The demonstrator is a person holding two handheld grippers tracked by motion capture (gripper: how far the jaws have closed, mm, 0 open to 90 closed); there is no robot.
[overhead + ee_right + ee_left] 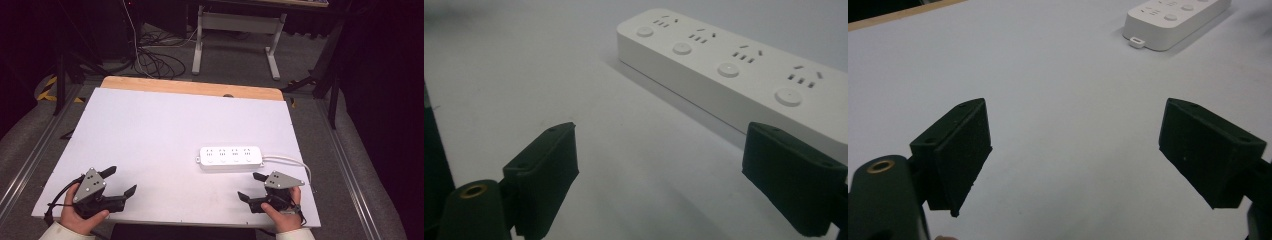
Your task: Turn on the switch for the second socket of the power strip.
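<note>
At the near edge of the white counter (150,130), the left gripper (120,180) rests in the person's left hand (80,217), its fingers (955,150) spread wide with nothing between them. The right gripper (251,186), held in the right hand (282,215), is likewise wide open and holds nothing. Just beyond it lies a white power strip (231,158), long and flat, with four socket groups and four round buttons; its white cord (292,162) curves off toward the right edge.

Dim room: grey carpet floor (310,65), tangled black cables (157,62), white desk frame (240,25) beyond.
</note>
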